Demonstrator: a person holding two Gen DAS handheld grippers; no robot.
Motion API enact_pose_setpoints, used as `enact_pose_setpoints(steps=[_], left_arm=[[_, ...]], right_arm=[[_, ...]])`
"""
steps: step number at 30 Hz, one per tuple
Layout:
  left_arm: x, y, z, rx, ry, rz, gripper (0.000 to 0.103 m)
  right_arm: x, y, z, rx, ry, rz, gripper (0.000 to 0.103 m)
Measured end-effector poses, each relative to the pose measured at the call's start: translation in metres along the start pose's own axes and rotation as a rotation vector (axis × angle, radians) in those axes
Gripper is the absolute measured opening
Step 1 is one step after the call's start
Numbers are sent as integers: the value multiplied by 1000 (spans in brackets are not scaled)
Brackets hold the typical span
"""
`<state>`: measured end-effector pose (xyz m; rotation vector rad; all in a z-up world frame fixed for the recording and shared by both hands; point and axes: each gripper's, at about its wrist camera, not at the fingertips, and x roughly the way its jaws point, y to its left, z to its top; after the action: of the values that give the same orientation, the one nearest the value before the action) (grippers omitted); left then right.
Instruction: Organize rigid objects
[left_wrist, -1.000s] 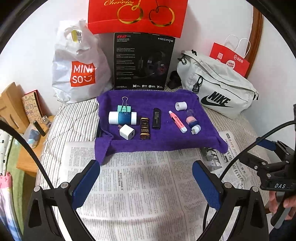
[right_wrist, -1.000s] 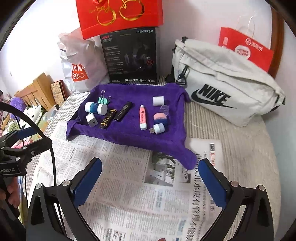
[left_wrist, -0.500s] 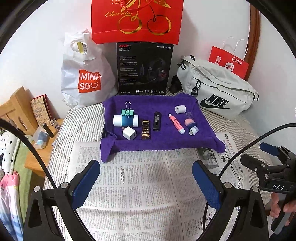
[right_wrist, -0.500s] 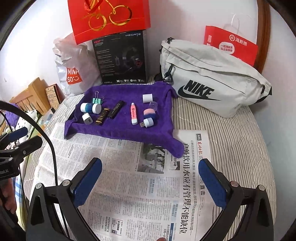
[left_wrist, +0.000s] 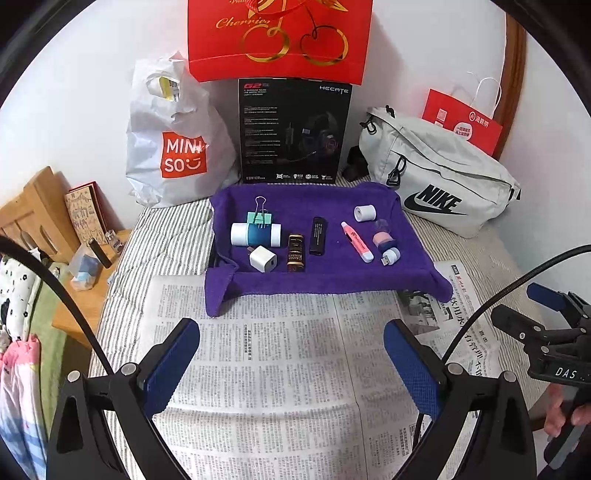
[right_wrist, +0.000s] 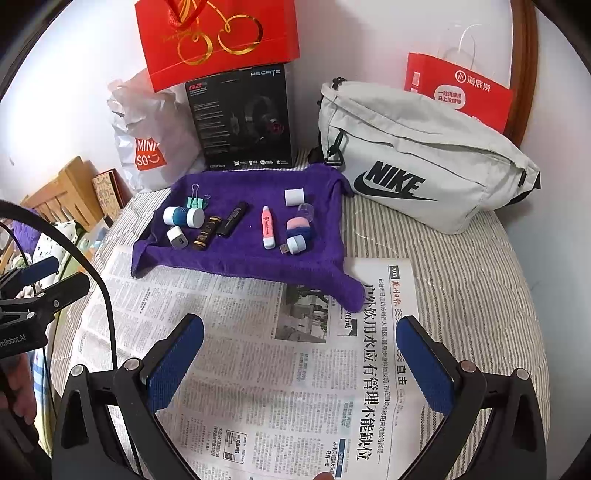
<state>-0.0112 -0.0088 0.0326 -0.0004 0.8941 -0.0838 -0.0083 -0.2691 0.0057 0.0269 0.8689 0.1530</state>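
Probably light, stiff and slightly slick: pink highlighter (left_wrist: 357, 242) on purple towel (left_wrist: 317, 282), best pinched mid-barrel; left claw (left_wrist: 291, 365) and right claw (right_wrist: 300, 363) spread, empty.

Red gift bag (left_wrist: 279, 38) was cut off at the top edge. Newspaper (right_wrist: 258, 369) print was too small to read. Purple cloth (left_wrist: 317, 280) hid whatever it lay over. Clear item (right_wrist: 306, 211) by the pink roll (right_wrist: 297, 223) couldn't be identified.
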Motion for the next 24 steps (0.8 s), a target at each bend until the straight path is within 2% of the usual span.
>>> enact_pose_setpoints(steps=[6, 24], left_arm=[[-3, 1, 2, -14, -6, -16, 101], [-2, -2, 1, -6, -5, -1, 101]], right_arm=[[0, -1, -2, 13, 10, 4, 103], [-5, 5, 0, -2, -2, 4, 103]])
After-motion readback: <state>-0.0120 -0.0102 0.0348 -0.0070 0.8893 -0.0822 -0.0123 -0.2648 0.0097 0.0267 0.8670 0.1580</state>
